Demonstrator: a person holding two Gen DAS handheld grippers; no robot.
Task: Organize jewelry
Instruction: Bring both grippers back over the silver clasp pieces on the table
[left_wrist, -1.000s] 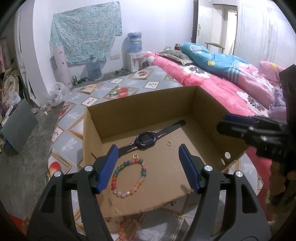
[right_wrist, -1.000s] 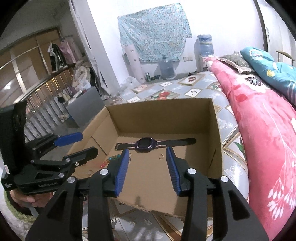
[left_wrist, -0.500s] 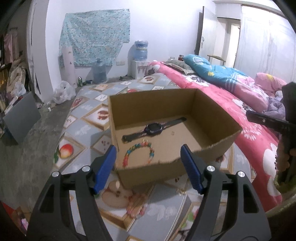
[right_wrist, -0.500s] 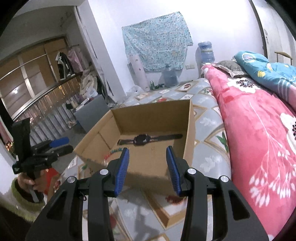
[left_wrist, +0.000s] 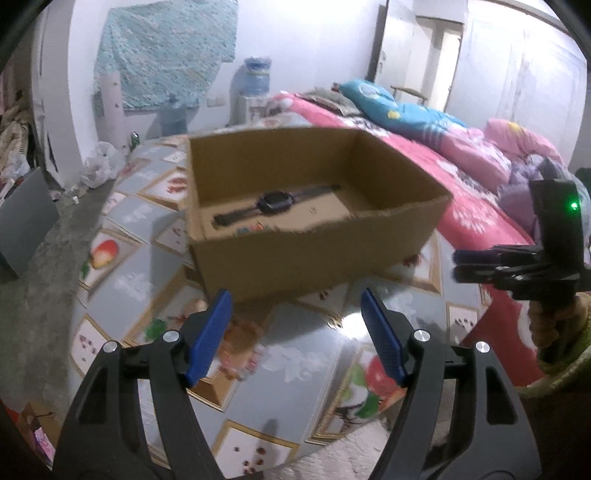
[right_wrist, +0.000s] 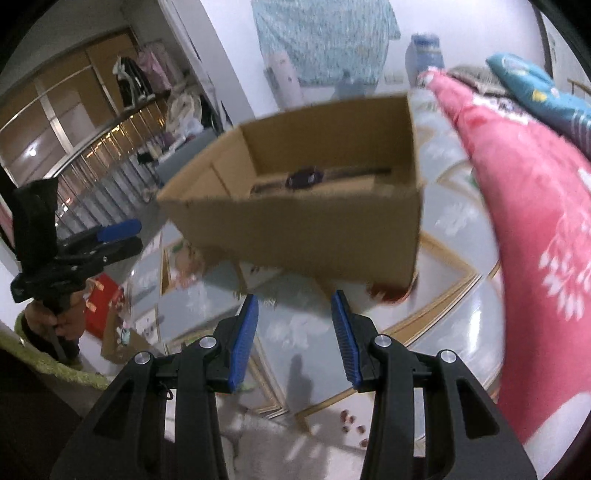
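Two claws, both empty: left claw (left_wrist: 295, 328) wide open, right claw (right_wrist: 294, 328) partly open. Box (left_wrist: 295, 240) holds watch (left_wrist: 275, 201), bracelet (left_wrist: 248, 230); floor mat (left_wrist: 295, 354) beneath.

watch (left_wrist: 275, 201) in box (left_wrist: 310, 251) | box on mat (left_wrist: 303, 354) | bed (left_wrist: 476, 192) right of box

A home bedroom: bed (left_wrist: 424, 147) with pillows, wardrobe (left_wrist: 517, 74), hanging clothes (right_wrist: 140, 81).
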